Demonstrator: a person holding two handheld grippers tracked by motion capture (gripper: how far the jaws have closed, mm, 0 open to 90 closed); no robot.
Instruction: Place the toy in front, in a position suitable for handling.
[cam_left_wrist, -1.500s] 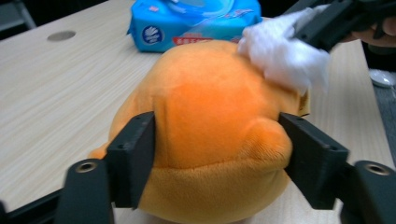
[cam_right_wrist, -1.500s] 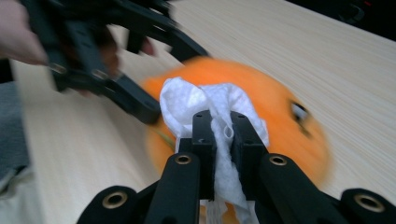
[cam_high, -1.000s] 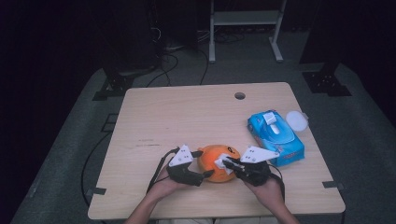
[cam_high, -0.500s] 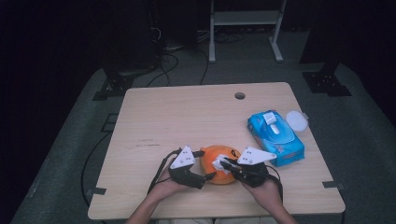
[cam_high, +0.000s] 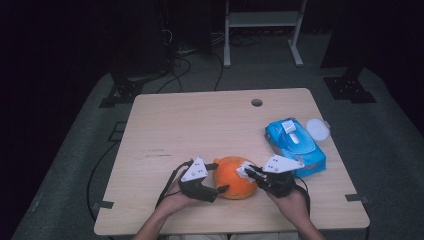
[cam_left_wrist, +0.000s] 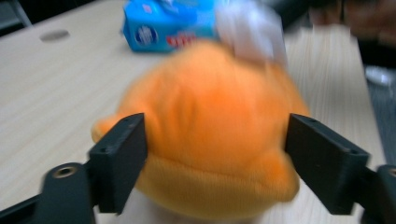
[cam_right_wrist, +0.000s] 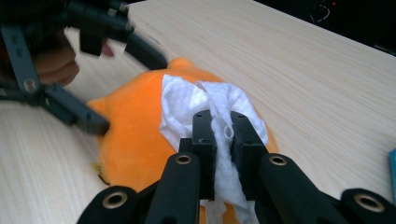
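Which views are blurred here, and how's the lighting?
Left gripper view: motion blur smears the orange plush toy and white wipe. Right gripper view: sharp on the wipe, pinched in the right gripper; left gripper blurred. High view: soft, table evenly lit, surroundings nearly black.

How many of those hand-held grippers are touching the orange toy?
2. The left hand-held gripper straddles the orange toy; the right hand-held gripper presses a white wipe on it.

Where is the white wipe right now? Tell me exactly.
The white wipe is pinched in the right gripper and pressed on top of the orange plush toy, near the table's front edge, left of the blue wipes pack.
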